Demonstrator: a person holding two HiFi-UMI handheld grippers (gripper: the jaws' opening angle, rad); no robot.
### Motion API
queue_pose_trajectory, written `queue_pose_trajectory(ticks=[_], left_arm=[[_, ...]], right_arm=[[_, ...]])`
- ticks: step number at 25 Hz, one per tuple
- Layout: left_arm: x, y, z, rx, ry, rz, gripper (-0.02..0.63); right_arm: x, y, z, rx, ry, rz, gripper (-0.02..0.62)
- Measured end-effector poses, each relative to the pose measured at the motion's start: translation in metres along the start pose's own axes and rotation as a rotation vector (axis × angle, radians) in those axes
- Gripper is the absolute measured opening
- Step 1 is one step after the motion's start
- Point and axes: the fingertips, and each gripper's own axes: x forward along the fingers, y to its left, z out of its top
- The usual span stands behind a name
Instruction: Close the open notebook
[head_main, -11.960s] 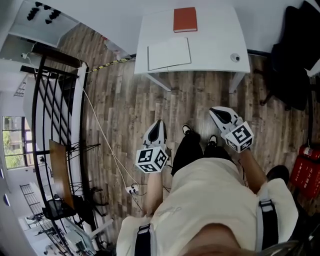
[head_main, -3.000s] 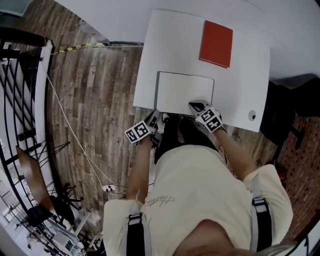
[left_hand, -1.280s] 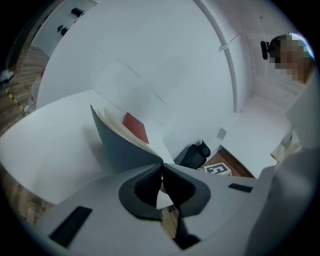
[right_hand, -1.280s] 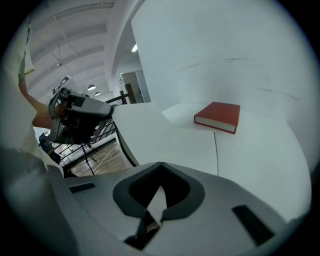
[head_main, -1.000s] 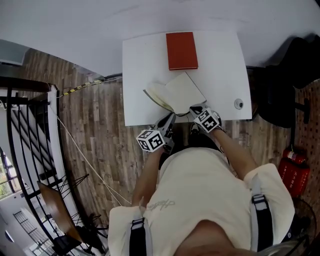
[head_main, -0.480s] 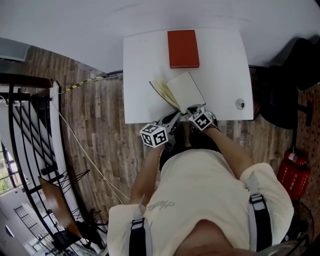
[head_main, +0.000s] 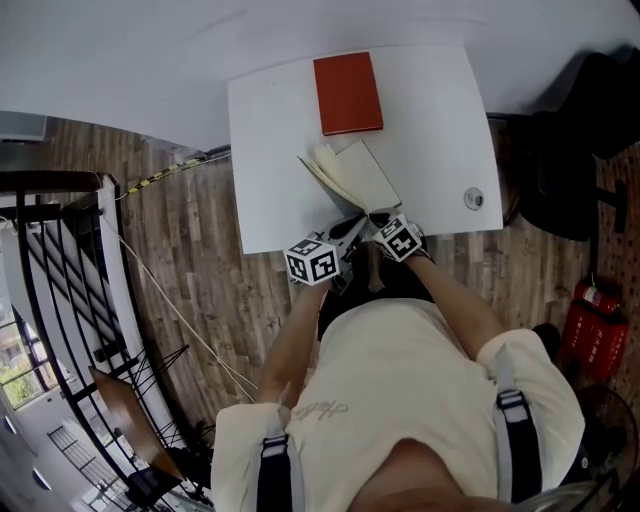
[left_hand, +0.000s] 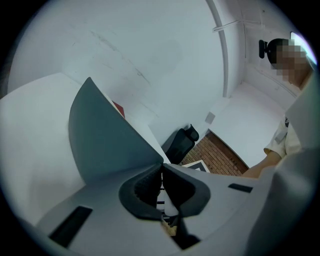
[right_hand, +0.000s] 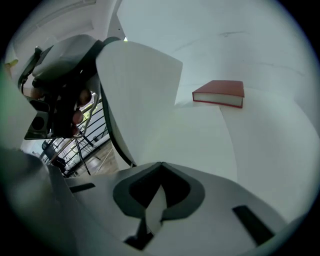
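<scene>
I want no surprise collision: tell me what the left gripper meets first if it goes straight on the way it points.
Most likely the raised notebook cover: its lower corner sits right at the shut tips of the left gripper. Whether the two touch is unclear from this angle.

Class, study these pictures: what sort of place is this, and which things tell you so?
Probably an office or study room: a white desk holding a red book and a notebook, with a black office chair beside it.

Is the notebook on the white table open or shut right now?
Partly open: the notebook has its left cover raised, pages fanned beneath.
</scene>
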Motion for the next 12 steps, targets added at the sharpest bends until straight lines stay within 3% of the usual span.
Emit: queue_pose_trajectory(ticks=[6, 12], left_arm=[[0.029, 0.002, -0.01, -0.002, 0.066, -0.018, 0.02], [0.06, 0.004, -0.024, 0.002, 0.12, -0.03, 0.02]], right_arm=[[-0.022, -0.002, -0.01, 0.035, -0.015, 0.005, 0.003], [-0.055, -0.037, -0.034, 0.058, -0.045, -0.056, 0.003]])
